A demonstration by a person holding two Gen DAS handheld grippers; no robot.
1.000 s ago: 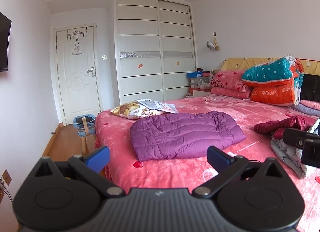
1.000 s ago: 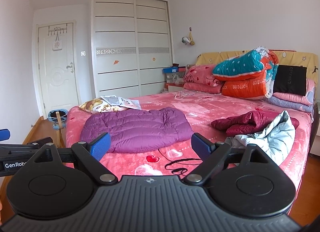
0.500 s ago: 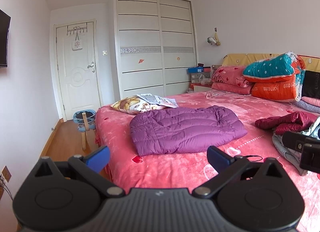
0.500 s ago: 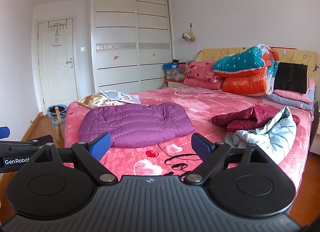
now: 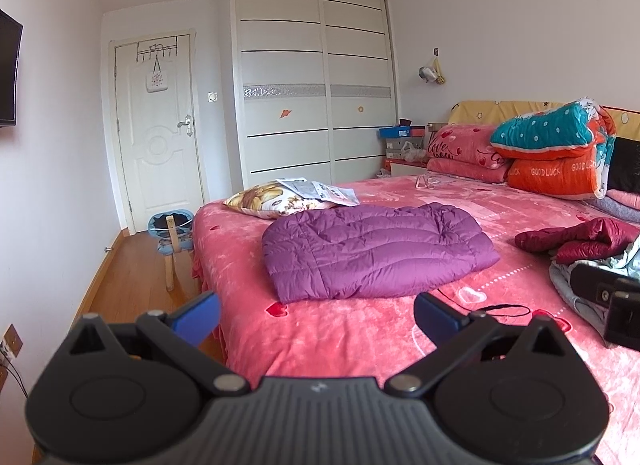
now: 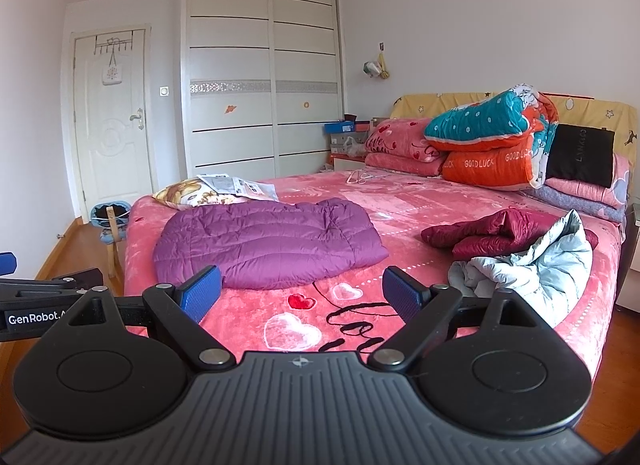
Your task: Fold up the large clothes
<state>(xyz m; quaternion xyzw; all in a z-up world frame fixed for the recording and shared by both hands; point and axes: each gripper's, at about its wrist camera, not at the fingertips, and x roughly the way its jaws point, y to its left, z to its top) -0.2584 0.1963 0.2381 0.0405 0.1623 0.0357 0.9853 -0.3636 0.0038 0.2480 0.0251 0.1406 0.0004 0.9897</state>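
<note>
A folded purple down jacket lies on the pink bed; it also shows in the right wrist view. A crumpled dark red jacket and a light grey-blue jacket lie on the bed's right side, and both show at the right edge of the left wrist view. My left gripper is open and empty above the bed's near edge. My right gripper is open and empty, level with the left one, whose body shows at its left.
Stacked quilts and pillows sit at the headboard. A patterned pillow with papers lies behind the purple jacket. A white wardrobe, a door and a small stool stand on the left side.
Both grippers have tilted and lowered a little, so the bed sits higher in view. The jaws stay open. The clothes have not moved.
</note>
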